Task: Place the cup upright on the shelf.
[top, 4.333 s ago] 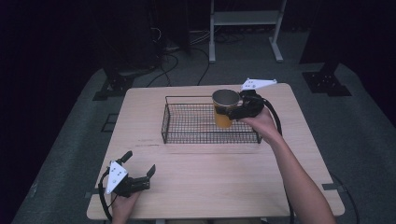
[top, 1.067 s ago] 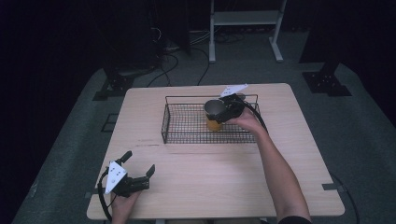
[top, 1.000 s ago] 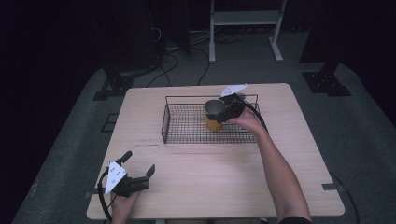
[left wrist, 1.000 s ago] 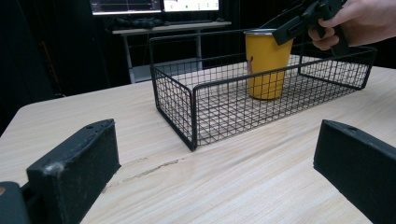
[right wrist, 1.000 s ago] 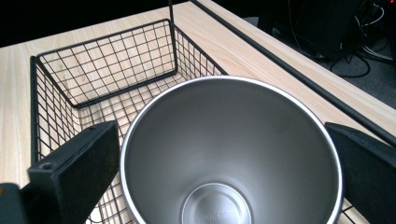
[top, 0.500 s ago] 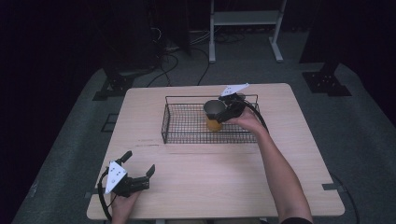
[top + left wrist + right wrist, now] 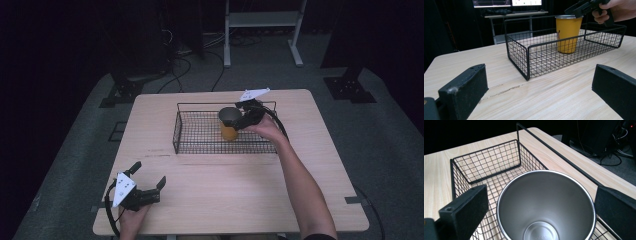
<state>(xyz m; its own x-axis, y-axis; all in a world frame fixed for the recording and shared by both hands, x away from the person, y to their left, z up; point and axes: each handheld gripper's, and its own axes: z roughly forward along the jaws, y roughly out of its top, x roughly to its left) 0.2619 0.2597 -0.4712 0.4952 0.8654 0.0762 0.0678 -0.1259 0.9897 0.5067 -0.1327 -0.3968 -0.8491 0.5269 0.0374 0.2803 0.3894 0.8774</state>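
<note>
Table (image 7: 215, 200): light wood, taking up most of the floor space in the high view. Wire basket (image 7: 200, 135) is sitting on the far half, black mesh, rectangular, low walls with a raised rail along the top. Cup (image 7: 229, 124) is standing upright inside the basket, toward its 3 o'clock half, base on the mesh floor. Yellow-orange outside, bare steel inside and at the rim, tapering down to the base.

Right gripper (image 7: 243, 120) is hovering at the cup's rim from the 3 o'clock side. Its jaws are spread wide, one on each side of the rim, with gaps showing; they are gripping nothing. Its own view is cropping the cup's near rim and the base's edge.

Left gripper (image 7: 147, 187) is resting at the table's 7 o'clock corner, jaws wide apart, nothing between them. The mesh is partly screening the cup's lower body in its view.
</note>
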